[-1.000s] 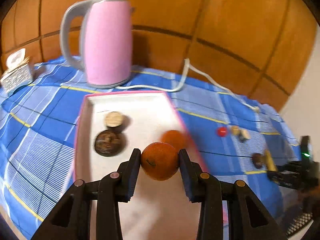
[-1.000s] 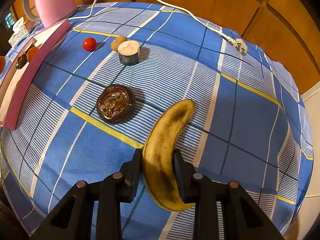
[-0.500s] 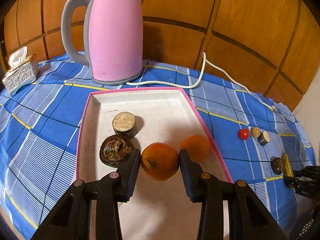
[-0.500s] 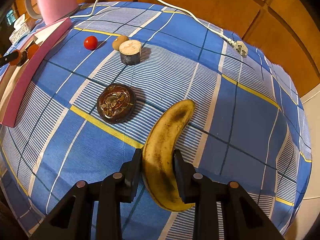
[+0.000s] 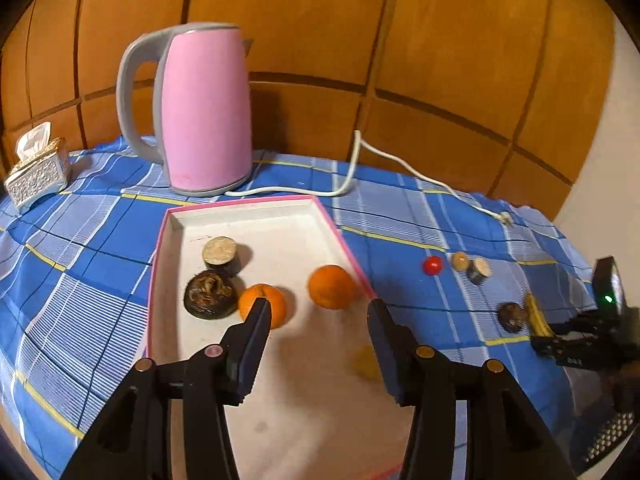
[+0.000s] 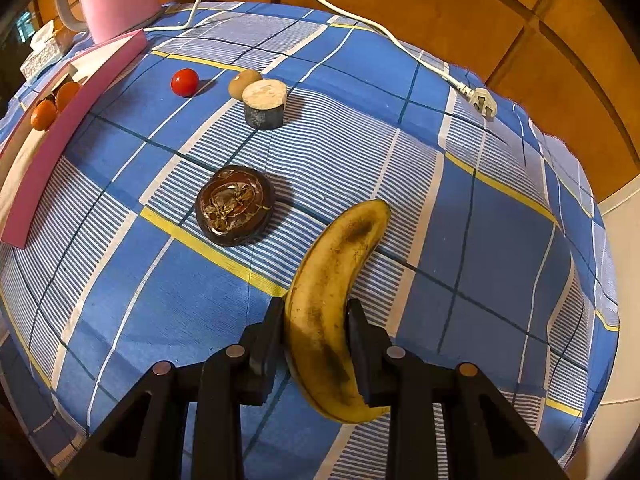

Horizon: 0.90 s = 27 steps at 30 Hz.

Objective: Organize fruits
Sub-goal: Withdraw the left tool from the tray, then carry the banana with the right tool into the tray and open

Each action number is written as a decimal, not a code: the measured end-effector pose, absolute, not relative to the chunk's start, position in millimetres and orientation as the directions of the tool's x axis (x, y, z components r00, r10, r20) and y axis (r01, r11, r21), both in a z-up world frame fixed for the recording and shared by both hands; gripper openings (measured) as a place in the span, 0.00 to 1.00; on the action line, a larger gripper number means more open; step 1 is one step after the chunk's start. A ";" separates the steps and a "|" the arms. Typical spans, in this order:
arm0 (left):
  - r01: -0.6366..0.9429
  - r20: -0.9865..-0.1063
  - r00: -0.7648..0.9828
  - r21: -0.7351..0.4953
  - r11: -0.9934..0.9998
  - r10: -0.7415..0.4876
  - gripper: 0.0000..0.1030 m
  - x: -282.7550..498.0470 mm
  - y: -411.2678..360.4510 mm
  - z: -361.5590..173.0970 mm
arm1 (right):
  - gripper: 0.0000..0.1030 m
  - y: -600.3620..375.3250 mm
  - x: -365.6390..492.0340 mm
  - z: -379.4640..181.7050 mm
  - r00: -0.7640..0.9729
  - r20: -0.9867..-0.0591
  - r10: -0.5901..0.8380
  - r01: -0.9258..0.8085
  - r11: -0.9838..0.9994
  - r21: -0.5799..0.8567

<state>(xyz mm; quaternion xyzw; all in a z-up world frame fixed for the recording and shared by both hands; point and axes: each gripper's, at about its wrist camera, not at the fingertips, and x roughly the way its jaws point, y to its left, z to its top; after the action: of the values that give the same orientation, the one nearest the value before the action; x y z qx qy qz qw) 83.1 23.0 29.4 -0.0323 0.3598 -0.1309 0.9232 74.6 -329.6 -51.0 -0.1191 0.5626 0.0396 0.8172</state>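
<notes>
Orange [image 5: 262, 306] in tray [image 5: 248, 204], freed; banana [image 6: 332, 312] seemingly clamped.

A tablecloth [image 6: 500, 240] checked in deep blue and pale blue-and-white stripes, crossed by thin yellow and dark lines, is spread beneath both black grippers. Ahead of the left gripper [image 5: 318, 314] a tray [image 5: 256, 201] with a pink rim and an off-white floor is seen; two orange fruits [image 5: 331, 286] and a dark brown halved fruit [image 5: 209, 294] are shown in it. Beyond it a pink kettle [image 5: 206, 112] with a grey handle is backed by orange-brown wood panelling [image 5: 440, 40]. Between the pads of the right gripper [image 6: 316, 340] a yellow banana [image 6: 332, 300] flecked with brown and black is clasped. Further ahead a red tomato [image 6: 185, 82] and a white cord [image 6: 320, 0] are seen.
</notes>
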 end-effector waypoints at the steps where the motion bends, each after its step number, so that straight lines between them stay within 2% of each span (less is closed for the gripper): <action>1: 0.230 -0.652 0.707 -0.156 0.961 -0.275 0.50 78.0 20.1 30.8 | 0.30 -329.2 74.4 -50.7 0.364 -0.929 -0.070 -0.200 0.968 -0.152; 16: 0.370 -0.627 0.691 -0.121 0.921 -0.360 0.52 22.7 -4.4 34.3 | 0.30 -327.3 72.3 -48.6 0.373 -0.924 -0.081 -0.211 0.963 -0.170; 27: 0.350 -0.645 0.672 -0.157 0.924 -0.364 0.52 13.0 7.2 21.7 | 0.30 -316.5 68.2 -36.0 0.392 -0.919 -0.041 -0.237 0.961 -0.144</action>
<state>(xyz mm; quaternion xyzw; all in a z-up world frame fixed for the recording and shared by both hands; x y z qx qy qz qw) 13.0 7.2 21.7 -0.0101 0.3551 -0.1952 0.9142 68.2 -316.5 -36.0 -0.1268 0.5481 0.0596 0.8246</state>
